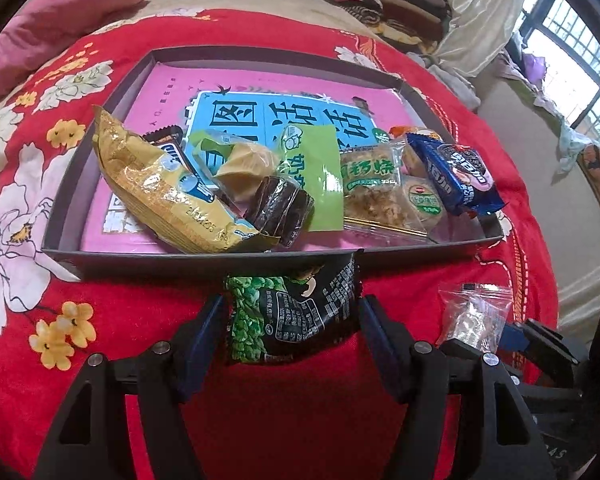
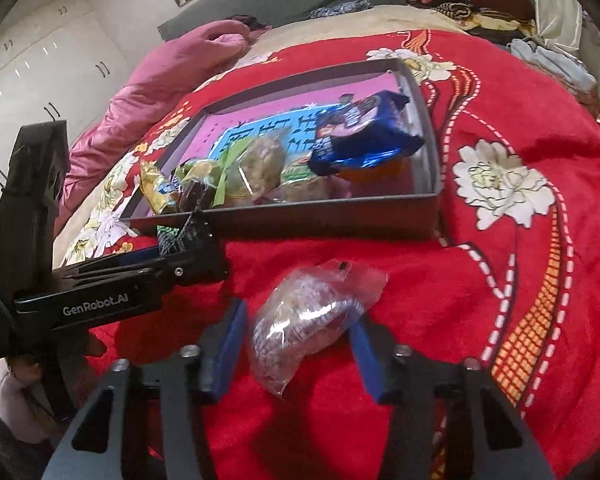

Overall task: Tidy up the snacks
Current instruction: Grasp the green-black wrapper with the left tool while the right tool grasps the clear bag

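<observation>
- Far L: pink pillow [image 1: 52, 12] at the edge of the red quilt [image 1: 148, 320], which has big white & yellow flowers.
- Grey tray [image 1: 204, 258] lies on quilt; pink & blue printed sheet [image 1: 236, 88] lines its floor.
- Snacks bunched along tray's near side, L to R: gold bag [image 1: 160, 188], brown cake [image 1: 280, 210] leaning on it, green sachet [image 1: 314, 172], clear-wrapped pastry [image 1: 374, 184], blue cookie pack [image 1: 456, 176] by R wall.
- Left gripper [image 1: 292, 320]: spread, pads either side of a black-green nut pack [image 1: 292, 316] lying on quilt just in front of tray's near wall. Small gaps on both sides, no pinch.
- Clear packet [image 2: 300, 320] on quilt, near tray's R corner, just R of nut pack.
- Right gripper [image 2: 298, 344]: jaws straddle clear packet, pads close to the wrapper, gaps show on both sides; not pressing.
- In right wrist view, left gripper's black body comes in from L, tips at the nut pack by tray wall.
- Far R, back: stack of folded clothes [image 1: 384, 4], window [image 1: 572, 40].
</observation>
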Demonstrator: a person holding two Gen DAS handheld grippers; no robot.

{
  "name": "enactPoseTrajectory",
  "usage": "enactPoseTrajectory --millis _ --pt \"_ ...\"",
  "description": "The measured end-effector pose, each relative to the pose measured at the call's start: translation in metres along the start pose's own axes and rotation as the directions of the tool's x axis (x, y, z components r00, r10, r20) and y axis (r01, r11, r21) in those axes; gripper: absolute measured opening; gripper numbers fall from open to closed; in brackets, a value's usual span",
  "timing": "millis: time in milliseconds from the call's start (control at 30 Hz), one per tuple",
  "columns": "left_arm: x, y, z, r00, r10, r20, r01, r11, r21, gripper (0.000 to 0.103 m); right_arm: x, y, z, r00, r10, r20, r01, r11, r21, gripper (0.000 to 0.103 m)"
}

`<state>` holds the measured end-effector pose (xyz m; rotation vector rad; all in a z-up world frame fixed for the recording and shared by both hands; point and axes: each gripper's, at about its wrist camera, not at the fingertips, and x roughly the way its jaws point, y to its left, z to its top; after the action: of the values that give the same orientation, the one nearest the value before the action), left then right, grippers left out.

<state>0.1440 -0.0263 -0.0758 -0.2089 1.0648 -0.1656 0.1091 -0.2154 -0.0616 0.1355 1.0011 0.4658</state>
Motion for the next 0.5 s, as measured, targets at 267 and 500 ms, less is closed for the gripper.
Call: enactPoseTrajectory --millis 267,500 --pt "-0.005 -0.002 -0.005 1.000 -0.017 0.011 0.016 1.000 0.011 0.048 -0.009 0.011 0.002 0.998 0.044 0.036 -0.042 0.998 -0.054 0.043" --pt "-0.052 0.012 -0.001 0.994 -0.034 0.100 0.037 0.999 -0.026 0.048 -0.039 0.020 0.011 0.977 0.130 0.168 -0.115 0.989 -0.092 0.043"
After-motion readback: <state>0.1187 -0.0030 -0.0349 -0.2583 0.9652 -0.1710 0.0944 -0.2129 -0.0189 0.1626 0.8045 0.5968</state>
